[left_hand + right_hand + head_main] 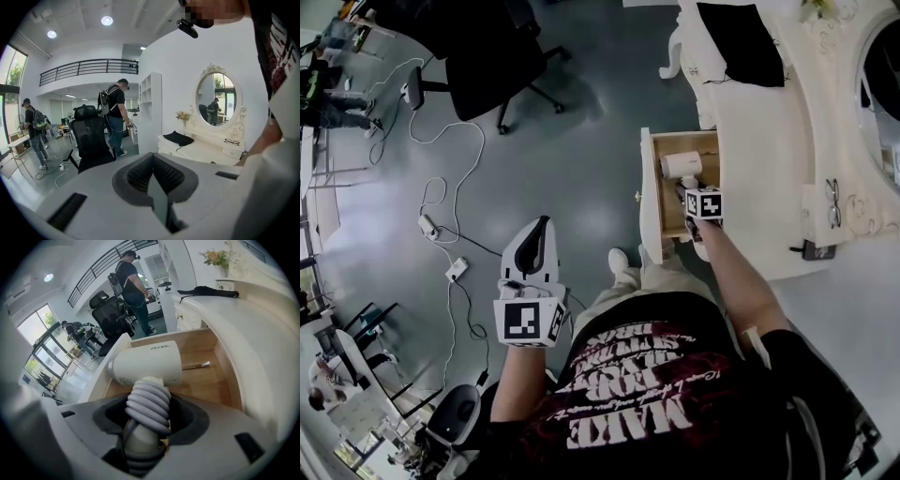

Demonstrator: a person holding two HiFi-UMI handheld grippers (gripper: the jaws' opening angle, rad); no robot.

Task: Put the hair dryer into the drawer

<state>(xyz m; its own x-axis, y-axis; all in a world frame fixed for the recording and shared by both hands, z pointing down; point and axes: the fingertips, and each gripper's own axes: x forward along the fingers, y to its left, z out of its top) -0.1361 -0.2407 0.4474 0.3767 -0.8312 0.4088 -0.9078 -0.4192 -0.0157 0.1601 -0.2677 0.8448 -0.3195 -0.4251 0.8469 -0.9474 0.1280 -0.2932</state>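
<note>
The right hand-held gripper (147,420) is clamped on the handle of the white hair dryer (149,363). The grey cord (149,404) is wound round that handle, right between the jaws. The hair dryer's fat round part is inside the open drawer (211,380), over its wooden bottom (I cannot tell if it touches the wood). A thin stick with a shiny tip (196,365) lies on the drawer bottom, just past the hair dryer. In the head view the drawer sticks out of the white desk (764,159). A black cloth (742,42) lies on the desk, and a pair of glasses (833,202) lies near the mirror (218,99). The left hand-held gripper (542,230) has its jaws together with nothing in them. It is held over the grey floor (581,141), well apart from the drawer. A black chair (492,61) stands on the floor farther off.
</note>
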